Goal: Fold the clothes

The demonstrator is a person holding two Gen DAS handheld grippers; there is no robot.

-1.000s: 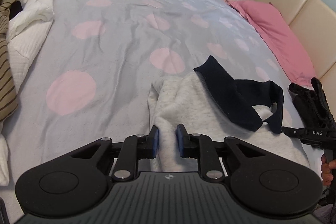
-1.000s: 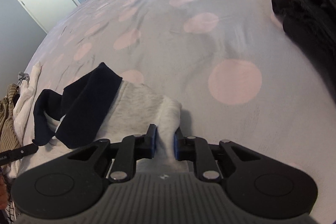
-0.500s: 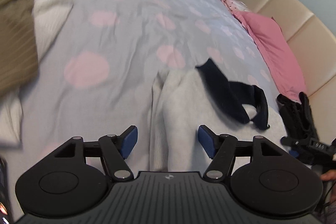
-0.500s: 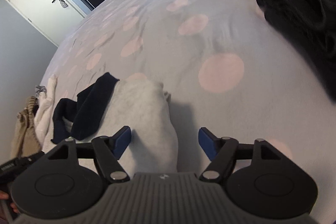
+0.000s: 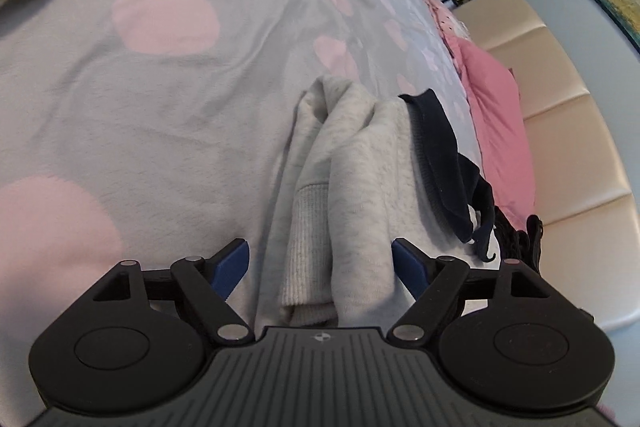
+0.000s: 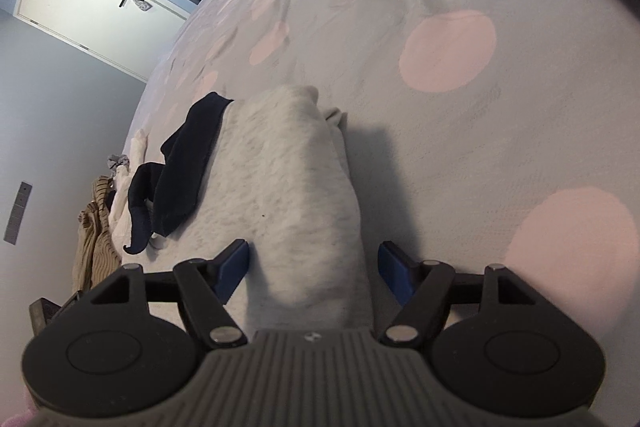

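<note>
Left wrist view shows the left gripper (image 5: 320,267), its jaws opening wide, with the folded light grey fleece sweatshirt (image 5: 352,163) lying between the blue pads (image 5: 232,263) but not pressed by them. This sweatshirt rests on the grey bedcover with pink dots (image 5: 160,107), and its dark navy collar part (image 5: 444,167) is draped over the right side. Right wrist view shows the right gripper (image 6: 314,265) also apart, around the other end of the same bundle. I judge the fabric soft, light and floppy; it will sag, so best to pinch the ribbed hem (image 5: 310,247), which perhaps is a cuff.
</note>
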